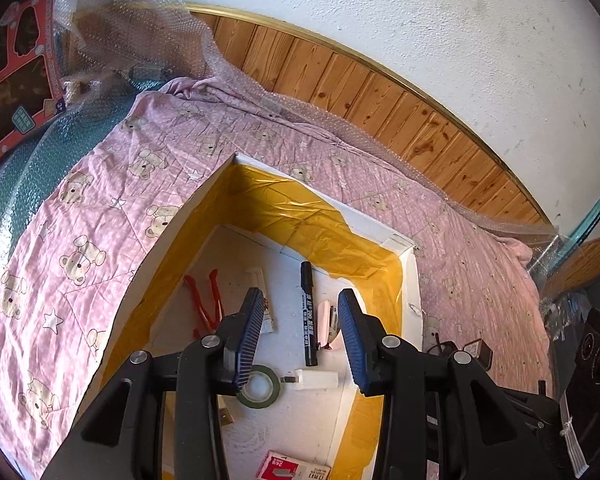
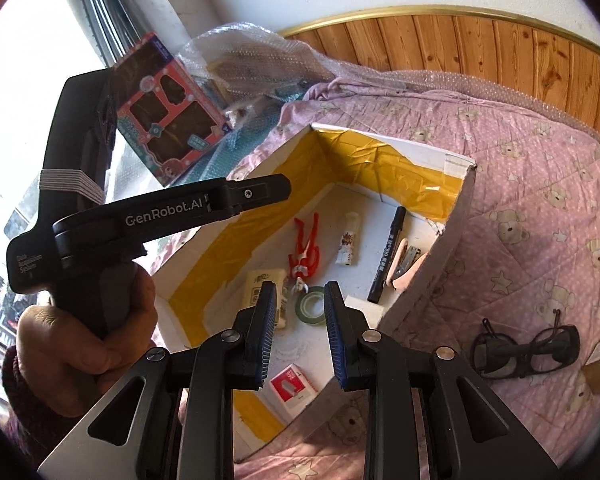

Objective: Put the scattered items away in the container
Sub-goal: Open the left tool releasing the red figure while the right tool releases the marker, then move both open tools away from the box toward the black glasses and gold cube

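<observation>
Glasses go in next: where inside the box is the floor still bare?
Bare floor in the box lies along its far wall beyond the red toy, and between green tape roll and red-white packet. The middle around the black marker is crowded.

Bedspread (image 1: 100, 200): pink, teddy-bear and star print. Box (image 1: 410, 280): white, yellow-taped walls. Marker (image 1: 309, 316): black. Tape roll (image 1: 259, 387): green. Wall panelling (image 1: 380, 92): brown wood.

We see bright daylight from the blown-out window (image 2: 28, 80) at left, sharp focus throughout, and strong fisheye bending with dark corners.
</observation>
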`<state>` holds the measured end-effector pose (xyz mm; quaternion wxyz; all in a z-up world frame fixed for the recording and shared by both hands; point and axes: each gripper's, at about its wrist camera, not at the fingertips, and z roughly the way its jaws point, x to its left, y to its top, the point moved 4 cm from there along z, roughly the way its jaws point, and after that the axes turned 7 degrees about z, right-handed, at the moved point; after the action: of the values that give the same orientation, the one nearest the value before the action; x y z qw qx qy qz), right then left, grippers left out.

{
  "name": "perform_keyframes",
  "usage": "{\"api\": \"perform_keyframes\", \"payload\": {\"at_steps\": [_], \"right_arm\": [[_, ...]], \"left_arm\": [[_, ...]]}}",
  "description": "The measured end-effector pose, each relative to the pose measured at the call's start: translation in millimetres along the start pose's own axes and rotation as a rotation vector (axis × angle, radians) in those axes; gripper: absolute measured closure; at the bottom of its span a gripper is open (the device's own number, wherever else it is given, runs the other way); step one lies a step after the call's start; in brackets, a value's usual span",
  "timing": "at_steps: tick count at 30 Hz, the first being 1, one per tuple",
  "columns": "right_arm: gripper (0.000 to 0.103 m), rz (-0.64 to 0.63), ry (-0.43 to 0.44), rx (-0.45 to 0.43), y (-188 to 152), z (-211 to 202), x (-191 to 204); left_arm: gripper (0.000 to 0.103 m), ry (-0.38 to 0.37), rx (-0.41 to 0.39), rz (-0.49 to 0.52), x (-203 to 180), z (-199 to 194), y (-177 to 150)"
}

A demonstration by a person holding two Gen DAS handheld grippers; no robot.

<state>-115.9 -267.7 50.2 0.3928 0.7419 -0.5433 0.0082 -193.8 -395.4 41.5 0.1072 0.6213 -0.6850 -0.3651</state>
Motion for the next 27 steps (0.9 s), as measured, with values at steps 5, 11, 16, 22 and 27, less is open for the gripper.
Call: {"api": "perform_keyframes", "payload": {"at_steps": [5,11,16,22,27], "right_arm": [[0.076,0.025,0.017,-0.034,-5.4,-19.9,-22.1],[0.074,0.041,0.06,-0.062,-14.6,-31.6,-35.5],[0.074,0.053,0.099,-0.083,-22.1,-35.2,-44.1],[0.074,0.116,0.092,-0.112,-27.0,-48.5,-80.9],[0.074,0.221,0.03,-0.113,-29.4,-52.1,-127.2]], "left_arm": [[0.063,-0.02,-0.001,0.073,-31.1,-5.5,-8.9],[0.063,-0.026,-0.01,0.167,-65.0,-7.1,-12.4],[0.063,-0.032,-0.007,0.216,-82.5,-2.2,-14.8],[0.063,-0.069,-0.008,0.287,-112.9,2.0,-21.1],[0.063,-0.108,0.006,0.346,-143.1,9.9,-29.4]]}}
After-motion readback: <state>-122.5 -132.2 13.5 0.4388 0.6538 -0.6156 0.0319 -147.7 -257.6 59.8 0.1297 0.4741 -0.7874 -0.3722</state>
